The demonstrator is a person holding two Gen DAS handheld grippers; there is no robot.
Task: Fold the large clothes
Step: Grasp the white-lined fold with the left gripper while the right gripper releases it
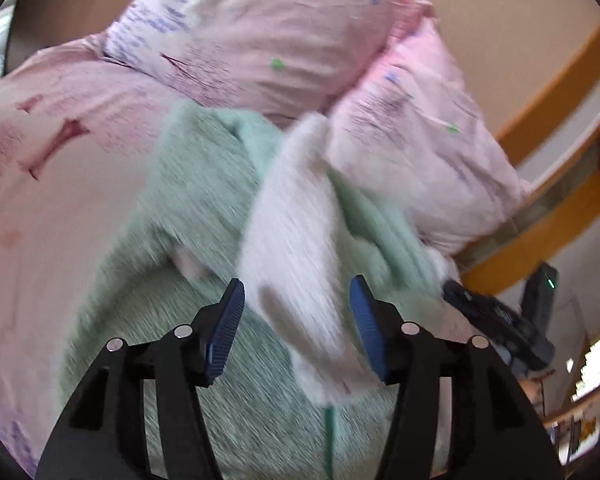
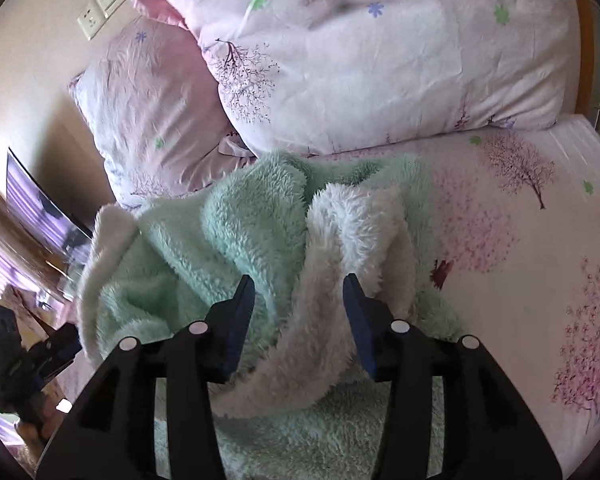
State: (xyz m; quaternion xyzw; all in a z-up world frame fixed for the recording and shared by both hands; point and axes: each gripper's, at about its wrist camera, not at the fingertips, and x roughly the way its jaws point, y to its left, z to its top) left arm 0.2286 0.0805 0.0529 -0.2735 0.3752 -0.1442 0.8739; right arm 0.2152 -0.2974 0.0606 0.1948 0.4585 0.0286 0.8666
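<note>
Left gripper (image 1: 296, 320) tilted down over the bed, jaws parted to a middling gap, blue pads (image 1: 226, 328) clear of the cloth. White fleece band (image 1: 296, 264) of the mint-green fleece garment (image 1: 204, 208) lying in the gap below, not pinched. Left view smeared with blur.

Right gripper (image 2: 299, 320) pitched more steeply down, jaws likewise parted to a middling gap, pads (image 2: 240, 324) standing off the pile on both sides. White fleece lining (image 2: 332, 280) folded up between them, loose, nothing gripped.

Garment (image 2: 236, 232) heaped on the floral bedsheet (image 2: 540, 280), near edge under both grippers, far edge touching the two pink floral pillows (image 2: 380, 60). One pillow stacked partly over the other, both against the wall. Wall socket plate (image 2: 100, 6) at far left in the right view.

Right gripper's dark body (image 1: 512, 320) visible at the right edge of the left view, beside the garment; left gripper's dark body (image 2: 16, 352) at the near left of the right view. Wooden bed frame (image 1: 540, 232) to the right in the left view.
</note>
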